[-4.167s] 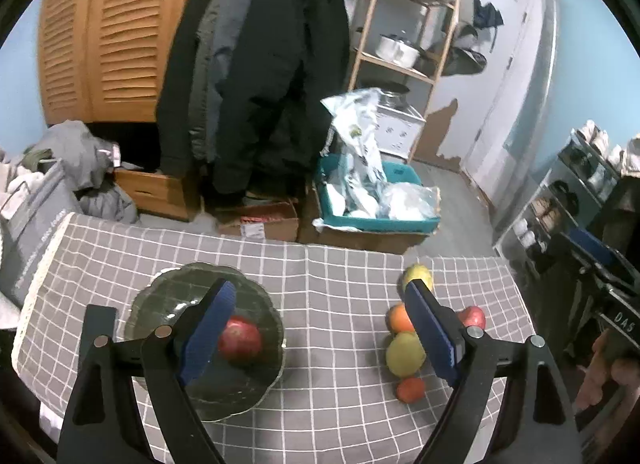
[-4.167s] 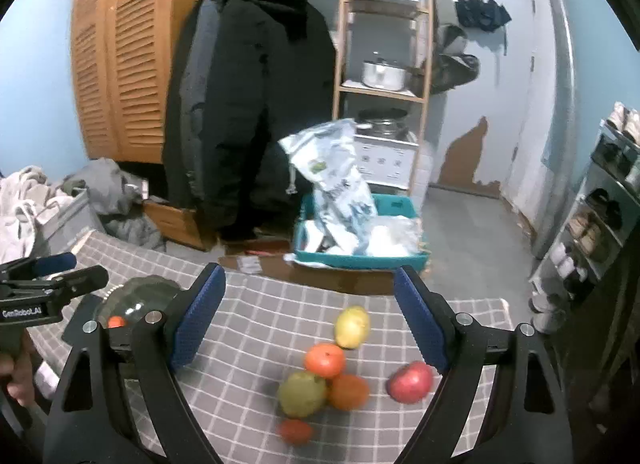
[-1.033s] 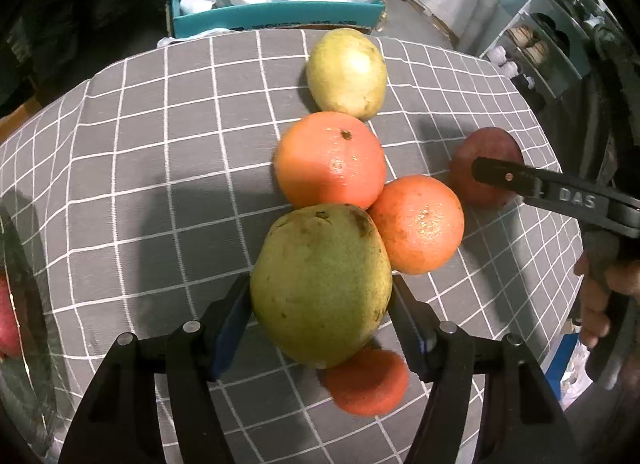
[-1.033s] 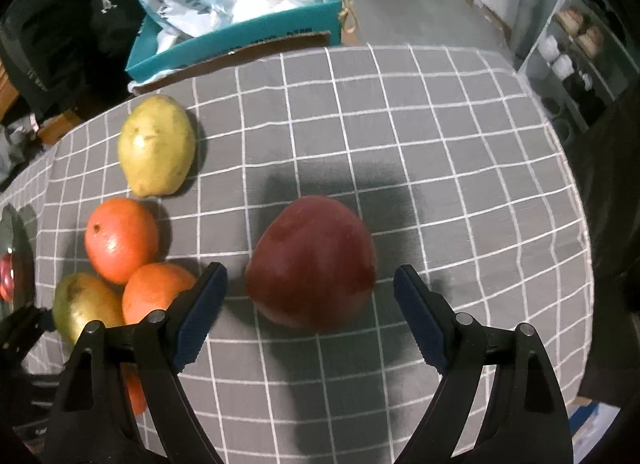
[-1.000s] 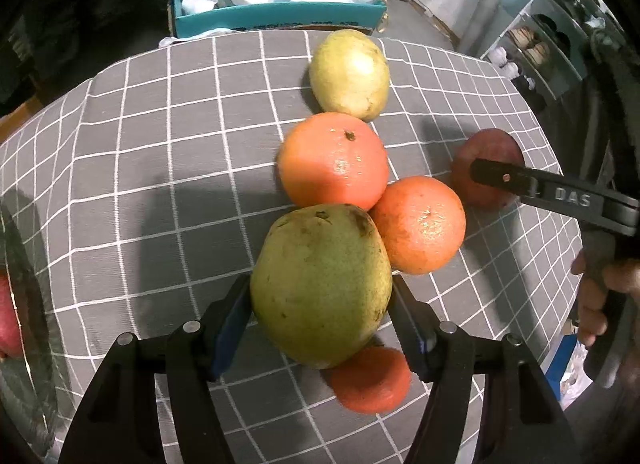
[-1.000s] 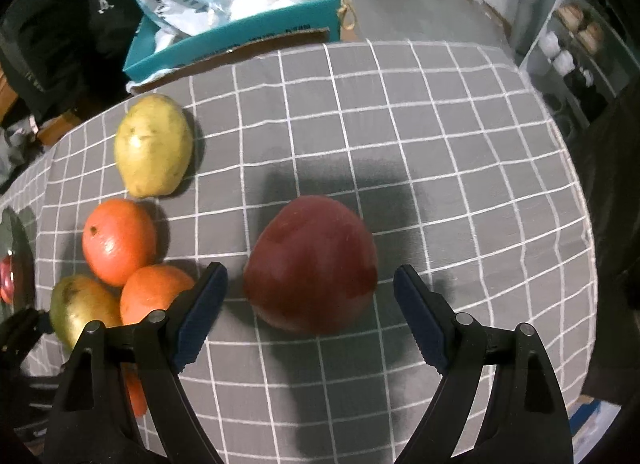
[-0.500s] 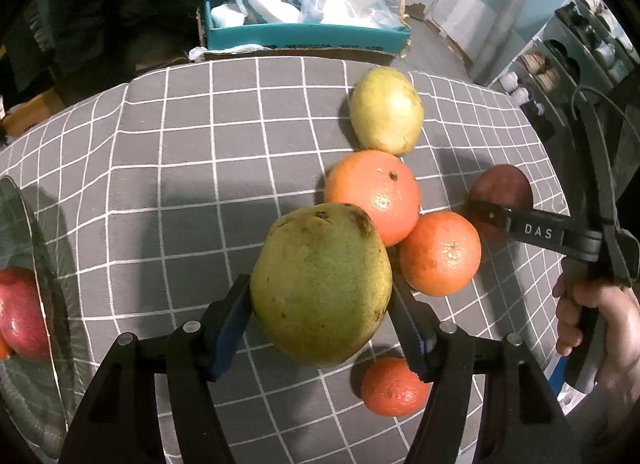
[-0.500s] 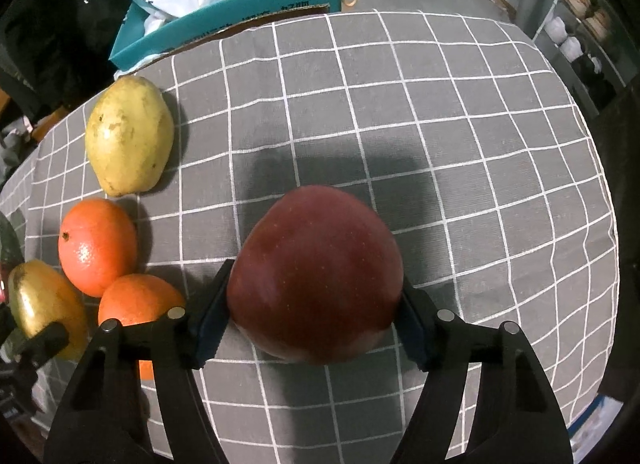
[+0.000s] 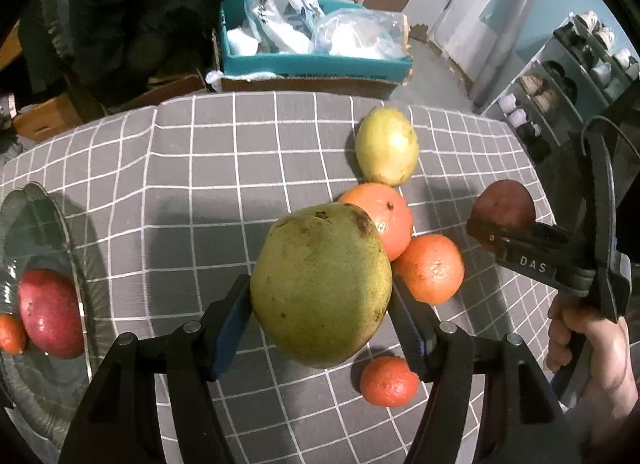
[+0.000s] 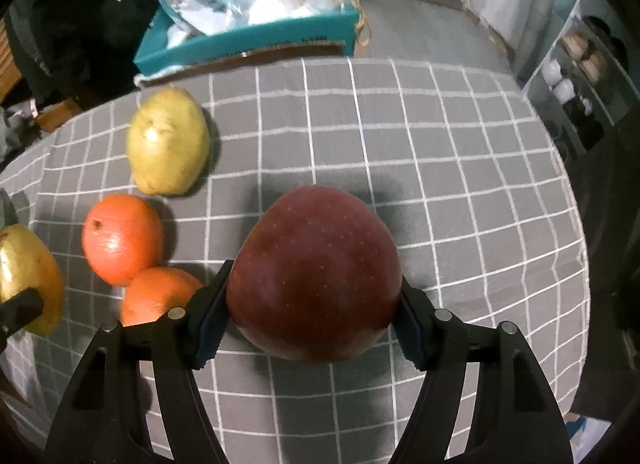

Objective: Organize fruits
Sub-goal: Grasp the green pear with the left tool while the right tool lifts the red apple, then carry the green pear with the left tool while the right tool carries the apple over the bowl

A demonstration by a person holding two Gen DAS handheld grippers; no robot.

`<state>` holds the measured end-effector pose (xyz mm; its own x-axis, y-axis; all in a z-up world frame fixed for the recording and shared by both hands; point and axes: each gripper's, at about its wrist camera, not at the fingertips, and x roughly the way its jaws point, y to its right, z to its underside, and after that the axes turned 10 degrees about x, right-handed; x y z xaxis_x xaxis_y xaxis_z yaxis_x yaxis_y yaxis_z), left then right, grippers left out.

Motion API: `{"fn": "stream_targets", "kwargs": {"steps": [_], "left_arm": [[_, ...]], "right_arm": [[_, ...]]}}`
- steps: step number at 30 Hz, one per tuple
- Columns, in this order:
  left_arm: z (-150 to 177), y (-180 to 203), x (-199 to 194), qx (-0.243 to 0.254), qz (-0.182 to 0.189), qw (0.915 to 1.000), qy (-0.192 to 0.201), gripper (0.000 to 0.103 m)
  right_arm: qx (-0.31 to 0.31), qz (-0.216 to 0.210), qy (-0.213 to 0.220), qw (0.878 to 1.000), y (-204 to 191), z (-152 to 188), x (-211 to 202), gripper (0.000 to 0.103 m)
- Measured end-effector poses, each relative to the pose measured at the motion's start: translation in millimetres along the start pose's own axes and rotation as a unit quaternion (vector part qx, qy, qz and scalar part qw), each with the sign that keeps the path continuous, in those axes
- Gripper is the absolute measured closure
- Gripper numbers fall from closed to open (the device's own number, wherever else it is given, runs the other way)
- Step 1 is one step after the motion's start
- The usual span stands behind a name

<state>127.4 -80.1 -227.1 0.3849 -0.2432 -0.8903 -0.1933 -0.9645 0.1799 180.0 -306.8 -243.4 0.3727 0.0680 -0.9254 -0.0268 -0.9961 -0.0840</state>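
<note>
both tongs loaded with fruit over the checked cloth

the left gripper is clamped on a green pear, its blue pads pressed to both sides, and the pear is off the grey checked tablecloth. the right gripper has a dark red apple between its pads; its jaws are closing and the pads already press on the apple's sides. in the left view a hand holds that tool at the right edge.

on the cloth lie a yellow pear, a big orange just below it, a second orange touching the big one, and a small mandarin nearest the camera. a glass plate at the left edge carries a red apple and a bit of orange fruit. beyond the table stands a teal box full of plastic bags.
</note>
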Motion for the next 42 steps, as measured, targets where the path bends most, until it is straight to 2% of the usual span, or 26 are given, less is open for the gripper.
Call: {"fn": "stream_targets", "kwargs": {"steps": [16, 32, 42], "left_arm": [[-7.5, 1.2, -70.9, 0.010, -0.015, 0.9969, 0.076, 0.034], [-7.0, -0.3, -140.1, 0.014, -0.021, 0.9891, 0.145, 0.034], [-0.4, -2.2, -180.9, 0.017, -0.031, 0.9814, 0.189, 0.034]], "right_arm": [[-0.019, -0.027, 0.101, 0.994, -22.5, -0.7, -87.9, 0.032], [-0.055, -0.070, 0.191, 0.977, -54.1, 5.6, -170.9, 0.032], [-0.069, -0.097, 0.220, 0.968, -72.2, 10.1, -202.6, 0.032]]}}
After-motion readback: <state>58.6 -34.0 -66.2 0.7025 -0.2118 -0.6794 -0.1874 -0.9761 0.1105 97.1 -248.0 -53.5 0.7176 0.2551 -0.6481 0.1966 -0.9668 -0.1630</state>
